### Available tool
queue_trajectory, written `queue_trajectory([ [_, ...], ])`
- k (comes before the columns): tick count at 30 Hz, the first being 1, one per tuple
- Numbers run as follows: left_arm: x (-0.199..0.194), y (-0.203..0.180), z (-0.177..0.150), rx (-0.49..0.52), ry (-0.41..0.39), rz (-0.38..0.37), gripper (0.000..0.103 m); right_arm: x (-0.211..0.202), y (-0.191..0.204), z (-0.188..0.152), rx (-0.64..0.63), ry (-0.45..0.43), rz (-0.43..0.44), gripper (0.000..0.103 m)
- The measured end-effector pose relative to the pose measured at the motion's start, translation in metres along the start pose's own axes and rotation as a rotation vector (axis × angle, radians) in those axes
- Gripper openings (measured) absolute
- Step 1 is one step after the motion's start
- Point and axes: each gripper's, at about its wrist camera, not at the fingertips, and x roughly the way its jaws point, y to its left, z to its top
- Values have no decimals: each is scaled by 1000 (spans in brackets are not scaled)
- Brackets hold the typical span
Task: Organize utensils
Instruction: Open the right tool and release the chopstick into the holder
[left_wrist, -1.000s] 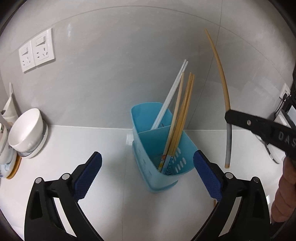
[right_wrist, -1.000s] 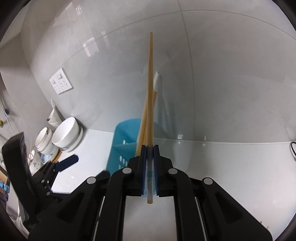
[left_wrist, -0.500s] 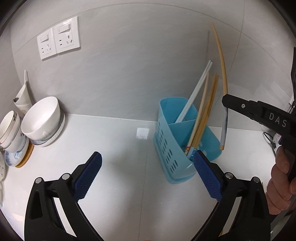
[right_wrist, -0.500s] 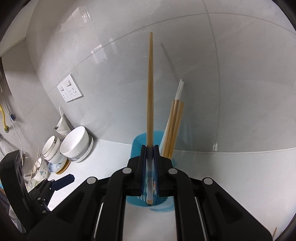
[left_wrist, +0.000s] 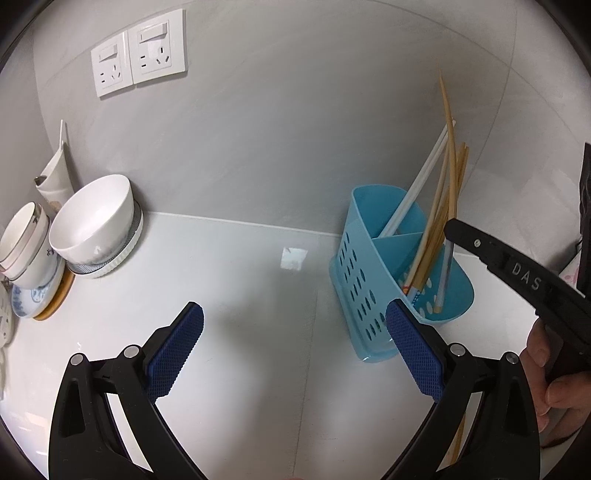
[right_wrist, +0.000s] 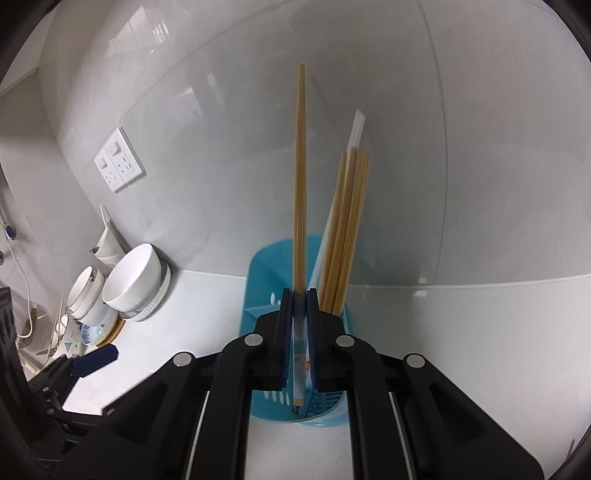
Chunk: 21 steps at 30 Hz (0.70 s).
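A blue plastic utensil holder (left_wrist: 369, 266) (right_wrist: 266, 258) stands on the white counter by the wall, with several bamboo chopsticks (left_wrist: 439, 221) (right_wrist: 347, 229) and white ones (left_wrist: 417, 188) leaning in it. My right gripper (right_wrist: 299, 306) (left_wrist: 452, 229) is shut on one upright bamboo chopstick (right_wrist: 300, 184) (left_wrist: 448, 125); its pale lower end hangs inside the holder's near compartment. My left gripper (left_wrist: 295, 332) stands open and empty over the counter, its right pad just in front of the holder's left side.
White bowls (left_wrist: 96, 221) (right_wrist: 136, 277) and cups (left_wrist: 22, 240) are stacked on plates at the left by the wall. Two wall sockets (left_wrist: 140, 62) (right_wrist: 118, 166) sit above them. Another chopstick (left_wrist: 458, 439) lies on the counter near the person's hand (left_wrist: 554, 387).
The right gripper has brought its chopstick over the holder and lowered its end into it. The left gripper has drifted left, so the holder now sits at the right of its view.
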Motion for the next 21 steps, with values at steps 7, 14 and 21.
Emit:
queue_trajectory([
  [7,5,2,1,-8,7,6,97,14,4,-11,-9,40,-25,8],
  [14,3,2,1,-20,4,6,97,-6,9,-8,-58,6,-49,42],
  [21,-7,-6,3,-10,-18,-6,97,-45,-4,-5,-70,-27,-93,83],
])
